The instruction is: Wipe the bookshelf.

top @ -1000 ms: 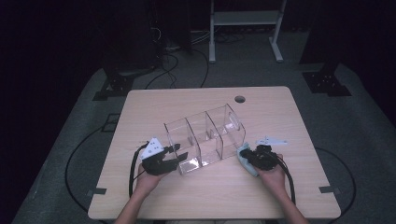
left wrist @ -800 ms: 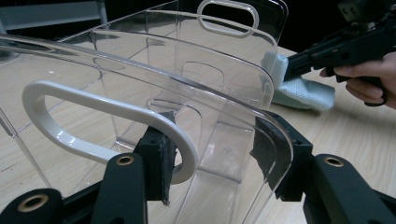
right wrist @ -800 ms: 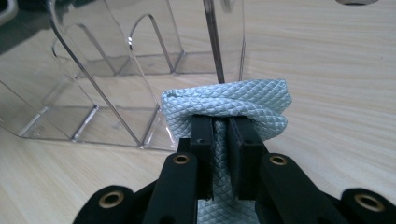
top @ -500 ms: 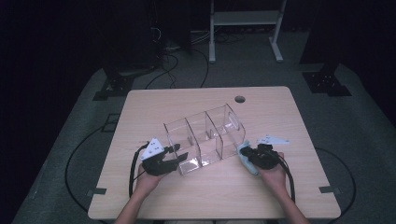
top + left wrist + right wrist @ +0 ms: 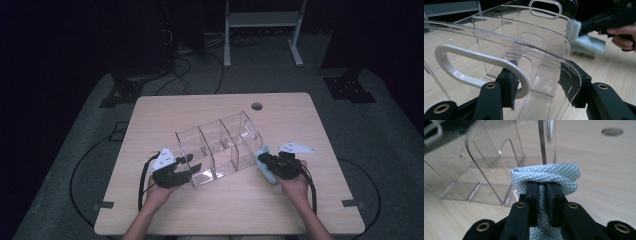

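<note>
nothing much shifted since the earlier frames, both hands about where they were. nearest, left tool (image 5: 192, 169) clamped on the near end wall of the clear organizer (image 5: 220, 145), beside its white handle (image 5: 481, 67). right tool (image 5: 542, 191) pinched tight on a folded pale blue cloth (image 5: 546, 178), pressed at the organizer's far end. farther back, organizer lying tilted mid-desk (image 5: 165, 112)

Clear organizer (image 5: 220, 147) + cloth (image 5: 265, 167), mid-table
Transparent, 3 compartments w/ dividers, tipped on side, lying diagonally, white-rimmed handle slots at ends. Pale blue-grey quilted cloth, folded, touching organizer's right end.
</note>
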Demonstrator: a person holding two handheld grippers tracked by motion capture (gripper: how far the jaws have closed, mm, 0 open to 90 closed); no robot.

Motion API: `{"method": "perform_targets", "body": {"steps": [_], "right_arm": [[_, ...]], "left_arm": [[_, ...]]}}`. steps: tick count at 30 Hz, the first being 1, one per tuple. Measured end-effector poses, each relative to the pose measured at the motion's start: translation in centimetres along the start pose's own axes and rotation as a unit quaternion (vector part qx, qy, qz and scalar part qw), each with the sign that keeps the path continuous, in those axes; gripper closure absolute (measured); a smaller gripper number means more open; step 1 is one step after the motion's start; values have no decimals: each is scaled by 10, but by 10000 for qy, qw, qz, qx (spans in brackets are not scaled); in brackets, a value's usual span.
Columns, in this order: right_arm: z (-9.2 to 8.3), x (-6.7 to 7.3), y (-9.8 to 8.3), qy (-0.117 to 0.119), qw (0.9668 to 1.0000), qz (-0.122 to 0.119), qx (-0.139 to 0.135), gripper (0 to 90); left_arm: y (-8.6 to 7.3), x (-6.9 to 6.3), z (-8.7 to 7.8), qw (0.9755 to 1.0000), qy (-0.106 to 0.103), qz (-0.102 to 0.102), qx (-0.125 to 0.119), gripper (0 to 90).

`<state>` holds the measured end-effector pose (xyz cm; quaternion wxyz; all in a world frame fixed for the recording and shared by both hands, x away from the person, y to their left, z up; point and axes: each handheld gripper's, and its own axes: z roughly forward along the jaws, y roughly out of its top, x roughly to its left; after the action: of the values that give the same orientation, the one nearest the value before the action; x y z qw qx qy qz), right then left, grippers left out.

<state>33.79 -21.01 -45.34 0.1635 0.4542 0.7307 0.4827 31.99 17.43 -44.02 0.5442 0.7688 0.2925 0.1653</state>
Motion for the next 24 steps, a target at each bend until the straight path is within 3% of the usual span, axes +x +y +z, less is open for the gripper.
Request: {"method": "perform_targets", "body": {"steps": [3, 7, 9, 15, 20, 24], "right_arm": [[2, 0, -2, 12, 10000, 5, 14, 806], [17, -4, -16, 0, 9991, 63, 419, 806], [19, -4, -16, -8, 9990, 50, 446, 806], [1, 4, 1, 43, 10000, -63, 51, 806], [-17, 14, 26, -22, 9989, -327, -322, 807], [-22, 19, 42, -99, 9981, -481, -368, 807]], "left_arm": [[0, 0, 0, 10000, 5, -3, -3, 487], [0, -1, 0, 10000, 10, -2, 3, 487], [0, -1, -1, 10000, 17, 16, 22, 487], [0, -1, -1, 10000, 23, 40, 25, 487], [0, -2, -1, 10000, 9, 17, 23, 486], [0, -2, -1, 10000, -17, -25, -4, 486]]}}
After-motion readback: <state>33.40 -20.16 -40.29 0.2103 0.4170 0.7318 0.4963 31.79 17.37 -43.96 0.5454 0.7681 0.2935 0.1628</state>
